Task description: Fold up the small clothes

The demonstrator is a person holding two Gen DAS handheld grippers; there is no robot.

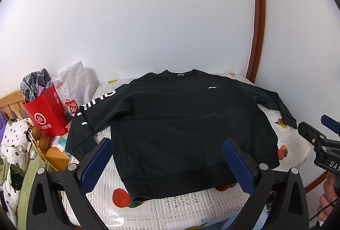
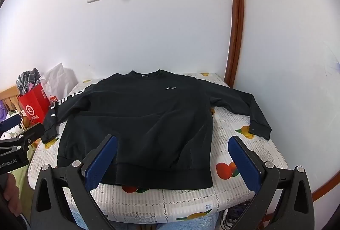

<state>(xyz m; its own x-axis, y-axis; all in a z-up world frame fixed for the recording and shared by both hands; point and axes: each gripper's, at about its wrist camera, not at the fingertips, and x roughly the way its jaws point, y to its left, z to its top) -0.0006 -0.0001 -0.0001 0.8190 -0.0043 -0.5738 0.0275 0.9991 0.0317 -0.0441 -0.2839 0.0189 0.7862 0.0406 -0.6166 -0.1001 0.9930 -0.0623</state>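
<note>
- Black sweatshirt (image 1: 182, 123) is lying flat, front up, on the fruit-print bed cover (image 1: 191, 204), both sleeves spread out.
- Left gripper (image 1: 167, 164) and right gripper (image 2: 173, 163) both gaping wide, holding nothing, hovering at the hem.
- Risk imo: the thick fabric bunches, or the lettered sleeve (image 1: 89, 121) hanging off the bed edge drags everything sideways.

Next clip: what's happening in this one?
A person holds a pair of tongs in each hand over a black sweatshirt laid flat, front up, sleeves spread, on a fruit-print table cover. The left tongs and right tongs are both open and grip nothing. No fold has been made yet.
</note>
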